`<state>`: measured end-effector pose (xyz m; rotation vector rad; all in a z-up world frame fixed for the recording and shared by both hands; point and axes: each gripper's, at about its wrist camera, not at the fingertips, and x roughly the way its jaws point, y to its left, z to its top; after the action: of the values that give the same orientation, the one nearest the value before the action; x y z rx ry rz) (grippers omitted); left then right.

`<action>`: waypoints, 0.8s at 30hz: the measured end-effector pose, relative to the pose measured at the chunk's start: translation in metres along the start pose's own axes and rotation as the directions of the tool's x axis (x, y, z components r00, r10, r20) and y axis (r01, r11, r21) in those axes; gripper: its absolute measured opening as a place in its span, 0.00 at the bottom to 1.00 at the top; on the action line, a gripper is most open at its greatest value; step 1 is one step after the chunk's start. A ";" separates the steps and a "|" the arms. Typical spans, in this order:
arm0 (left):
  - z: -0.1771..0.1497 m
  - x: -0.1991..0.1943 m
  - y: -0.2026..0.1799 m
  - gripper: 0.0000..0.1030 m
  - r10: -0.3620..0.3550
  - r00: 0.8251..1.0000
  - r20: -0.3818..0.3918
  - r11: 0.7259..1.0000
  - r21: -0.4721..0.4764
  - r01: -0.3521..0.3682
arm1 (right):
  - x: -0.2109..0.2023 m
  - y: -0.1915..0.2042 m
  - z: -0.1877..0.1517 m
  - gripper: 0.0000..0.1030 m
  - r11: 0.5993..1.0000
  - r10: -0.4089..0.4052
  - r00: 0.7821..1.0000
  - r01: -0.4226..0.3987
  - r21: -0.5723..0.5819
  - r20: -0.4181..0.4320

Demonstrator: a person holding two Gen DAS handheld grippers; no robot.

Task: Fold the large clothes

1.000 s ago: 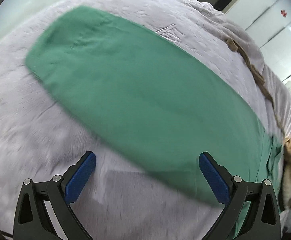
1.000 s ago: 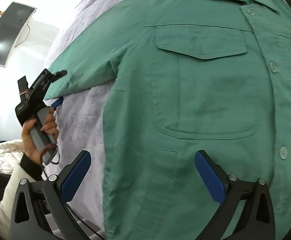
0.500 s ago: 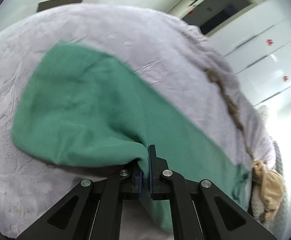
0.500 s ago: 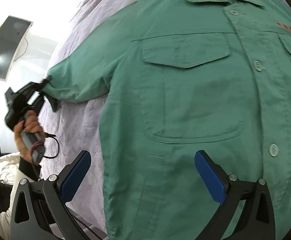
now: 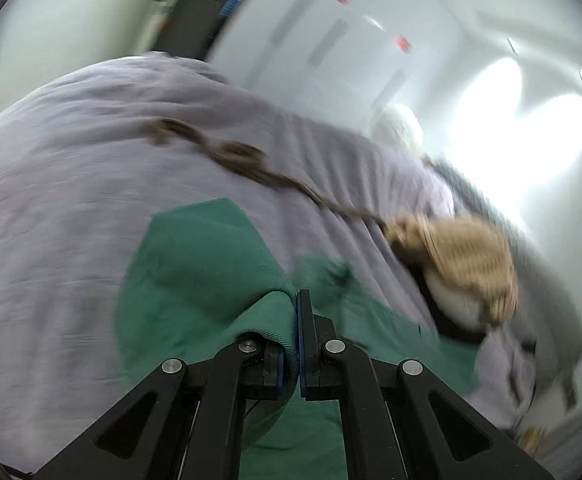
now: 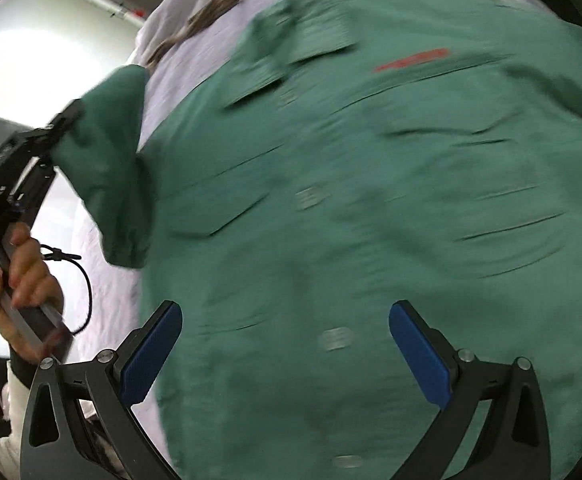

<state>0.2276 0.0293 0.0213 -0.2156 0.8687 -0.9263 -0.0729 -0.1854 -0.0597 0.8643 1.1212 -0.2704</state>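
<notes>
Folding the green shirt (image 6: pixel 371 208) has begun with its sleeve (image 6: pixel 107 168). The shirt lies front up on a bed with a pale purple cover (image 5: pixel 71 160), buttons and chest pockets showing. The left tool (image 5: pixel 295 320) is pressed together and pinches the end of the sleeve, with green cloth bunched over one side of it. In the right wrist view a hand (image 6: pixel 19 276) holds that tool up off the bed, and the sleeve hangs from it, away from the shirt's side. The right tool (image 6: pixel 285 344) is spread wide and holds nothing; it hovers over the lower front of the shirt, near the row of buttons. A brown cord (image 5: pixel 227 156) and a tan woolly thing (image 5: pixel 463 256) lie on the bed past the shirt. The pictures are blurry, so small things are hard to tell. The next move is likely to carry the sleeve across the chest and lay it flat. It should go down smooth, and the pinch should let go only when the cloth rests on the shirt.
</notes>
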 end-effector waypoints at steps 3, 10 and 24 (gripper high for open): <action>-0.021 0.055 -0.058 0.05 0.013 0.994 -0.109 0.995 0.095 -0.003 | -0.011 -0.035 0.008 1.00 0.999 -0.039 0.999 0.039 0.028 0.014; -0.111 0.156 -0.117 0.06 0.267 0.928 -0.259 0.929 0.325 -0.177 | -0.018 -0.087 0.017 1.00 0.996 -0.073 0.997 0.073 0.061 0.010; -0.118 0.050 -0.055 0.79 0.470 0.873 -0.134 0.866 0.261 -0.426 | 0.011 0.037 0.083 1.00 0.939 -0.063 0.993 0.092 -0.332 0.099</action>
<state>0.1220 -0.0209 -0.0560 0.2739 0.9333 -0.5999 0.0099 -0.2187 -0.0391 0.5010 1.0818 -0.1727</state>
